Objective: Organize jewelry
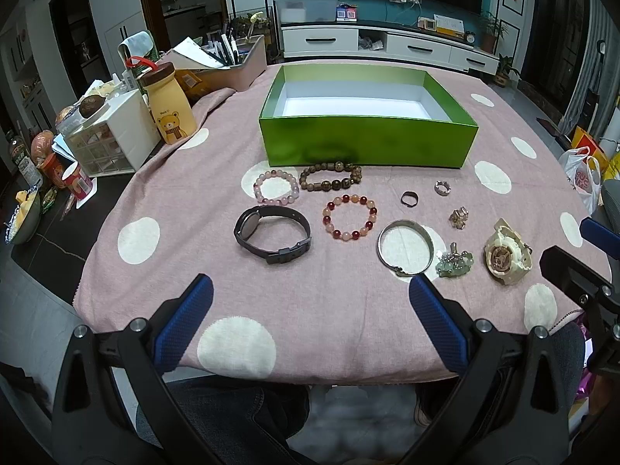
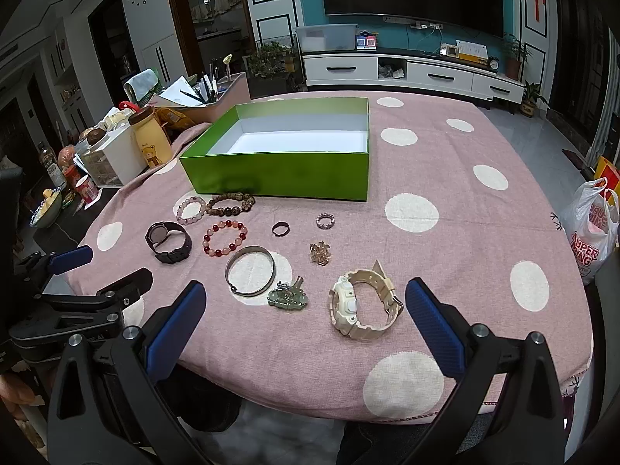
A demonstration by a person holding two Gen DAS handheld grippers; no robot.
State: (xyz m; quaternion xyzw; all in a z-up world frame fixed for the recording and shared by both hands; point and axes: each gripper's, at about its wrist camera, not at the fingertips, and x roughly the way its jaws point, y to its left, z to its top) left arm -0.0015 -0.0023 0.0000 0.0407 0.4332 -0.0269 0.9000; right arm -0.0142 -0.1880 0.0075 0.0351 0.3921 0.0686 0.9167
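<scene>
Hovering over the near edge of the table (image 1: 128,193), the left tool (image 1: 310,310) has its blue pads spread wide and grips nothing; the right tool (image 2: 306,306) is likewise wide open and empty, above the near edge further to the right.

The green box (image 1: 368,141) stands open toward the far edge, its white inside bare. The jewelry lies on the pink dotted cloth between the box and the near edge. Just in front of the box sit a pink bead bracelet (image 1: 276,188) and a brown bead bracelet (image 1: 330,175), side by side. Nearer lie a black watch (image 1: 271,234), a red and peach bead bracelet (image 1: 350,217) and a silver bangle (image 1: 405,247). To their right are a dark ring (image 1: 409,198), a silver ring (image 1: 441,187), a small gold ornament (image 1: 459,217), a green jade charm (image 1: 455,263) and a cream watch (image 2: 362,304), which lies between the right tool's open fingers in its own view.
</scene>
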